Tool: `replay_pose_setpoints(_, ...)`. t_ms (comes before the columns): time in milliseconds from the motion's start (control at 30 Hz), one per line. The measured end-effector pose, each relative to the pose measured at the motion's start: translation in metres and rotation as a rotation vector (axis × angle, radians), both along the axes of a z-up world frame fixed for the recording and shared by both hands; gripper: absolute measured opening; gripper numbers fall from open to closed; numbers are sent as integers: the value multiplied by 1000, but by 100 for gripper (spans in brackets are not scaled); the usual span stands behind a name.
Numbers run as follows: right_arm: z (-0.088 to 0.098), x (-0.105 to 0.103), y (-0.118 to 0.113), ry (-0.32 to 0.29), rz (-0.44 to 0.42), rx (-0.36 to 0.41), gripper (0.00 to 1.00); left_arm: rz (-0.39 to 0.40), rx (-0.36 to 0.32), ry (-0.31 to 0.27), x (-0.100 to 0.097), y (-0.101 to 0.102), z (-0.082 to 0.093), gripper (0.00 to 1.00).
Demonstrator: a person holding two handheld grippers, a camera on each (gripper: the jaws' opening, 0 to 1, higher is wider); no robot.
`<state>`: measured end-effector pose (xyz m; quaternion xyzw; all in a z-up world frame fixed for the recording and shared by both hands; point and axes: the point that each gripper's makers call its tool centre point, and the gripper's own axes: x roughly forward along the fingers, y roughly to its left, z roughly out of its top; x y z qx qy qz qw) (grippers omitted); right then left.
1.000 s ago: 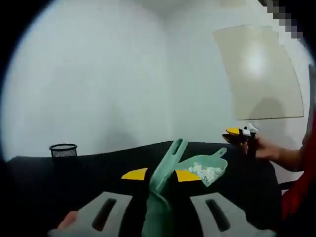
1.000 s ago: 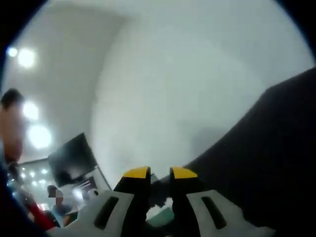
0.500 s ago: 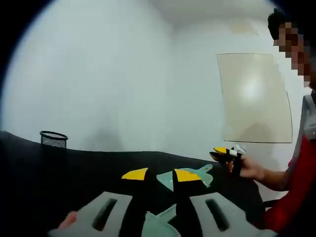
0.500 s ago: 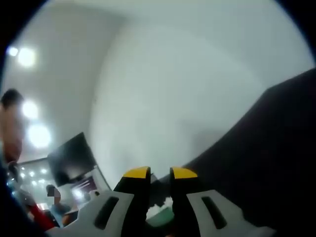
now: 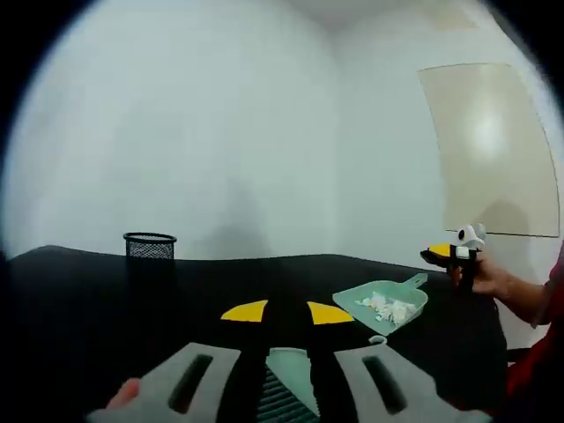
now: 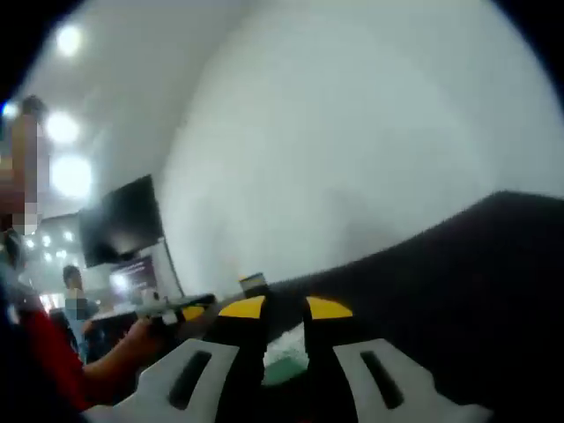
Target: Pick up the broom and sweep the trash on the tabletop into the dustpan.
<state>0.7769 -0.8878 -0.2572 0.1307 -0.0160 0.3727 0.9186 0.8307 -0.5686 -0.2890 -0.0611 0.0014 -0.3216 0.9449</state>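
In the left gripper view, my left gripper [image 5: 287,312] has its jaws a narrow gap apart. The ribbed pale green broom [image 5: 289,386] sits low between its fingers. Ahead to the right, the green dustpan [image 5: 398,294] rests on the black table [image 5: 194,291] with white trash [image 5: 384,307] inside it. Just past the dustpan's handle, a hand holds my right gripper [image 5: 439,253] shut, a little apart from it. In the right gripper view, my right gripper [image 6: 285,307] is shut, and a strip of the dustpan [image 6: 284,370] and trash [image 6: 287,339] shows through the gap. The left gripper [image 6: 181,307] appears at the left.
A black mesh cup [image 5: 150,248] stands at the table's far left edge. A pale board [image 5: 493,150] hangs on the white wall at the right. A red sleeve [image 6: 53,370] and a dark screen [image 6: 119,220] lie to the left in the right gripper view.
The broom stood up between the left jaws a second ago and now lies low at their base. Both cameras swung. The left gripper has come into the right gripper view.
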Motion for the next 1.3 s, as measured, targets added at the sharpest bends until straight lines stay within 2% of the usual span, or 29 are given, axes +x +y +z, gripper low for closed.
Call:
replay_pose_setpoints(67, 16, 1, 9, -62, 40, -68, 22, -9, -16, 6, -1, -2, 0, 13)
replay_pose_setpoints(100, 24, 1, 18, -64, 78, -88, 23, -12, -20, 9, -2, -2, 0, 13)
replay_pose_setpoints(133, 27, 5, 24, -46, 80, -110, 24, -15, -22, 11, -2, -3, 0, 13)
replay_pose_setpoints(167, 29, 8, 30, -50, 73, -166, 24, -17, -21, 11, -2, -3, 0, 13)
replay_pose_setpoints(233, 26, 10, 41, -78, 61, -291, 24, -17, -11, 5, -3, -4, 0, 13)
replay_pose_setpoints(267, 18, 13, 44, -65, 24, -382, 24, -19, -7, 2, -4, -4, 1, 13)
replay_pose_setpoints(300, 14, 15, 44, -56, -1, -421, 24, -22, -6, 1, -4, -5, 1, 13)
replay_pose_setpoints(333, 9, 20, 37, -30, -72, -427, 24, -25, -8, 4, -4, -6, 1, 13)
replay_pose_setpoints(400, 3, 22, 28, 41, -175, -306, 24, -26, -7, 5, -3, -6, 1, 13)
replay_pose_setpoints(467, -14, 19, 14, 184, -261, -148, 24, -25, -7, 0, -3, -6, 2, 13)
replay_pose_setpoints(500, -25, 18, -2, 234, -330, -74, 24, -26, -6, 0, -3, -7, 2, 13)
replay_pose_setpoints(567, -30, 16, -34, 276, -456, 83, 24, -33, 0, 7, -4, -9, 0, 13)
replay_pose_setpoints(633, -38, 9, -59, 326, -544, 182, 26, -41, 2, 11, -5, -11, -1, 13)
replay_pose_setpoints(667, -42, 7, -65, 359, -556, 232, 29, -45, 3, 8, -6, -12, 0, 13)
replay_pose_setpoints(767, -50, 3, -56, 443, -514, 360, 34, -45, 4, -2, -7, -12, 2, 13)
replay_pose_setpoints(1000, -73, 8, -15, 614, -437, 542, 34, -29, -18, -23, -9, -5, 7, 12)
replay_pose_setpoints(1100, -80, 13, -4, 627, -432, 547, 34, -32, -26, -28, -9, -5, 8, 11)
replay_pose_setpoints(1200, -77, 20, -7, 600, -462, 620, 32, -42, -24, -30, -10, -7, 9, 11)
replay_pose_setpoints(1300, -78, 26, -3, 616, -453, 656, 32, -50, -18, -28, -11, -9, 8, 11)
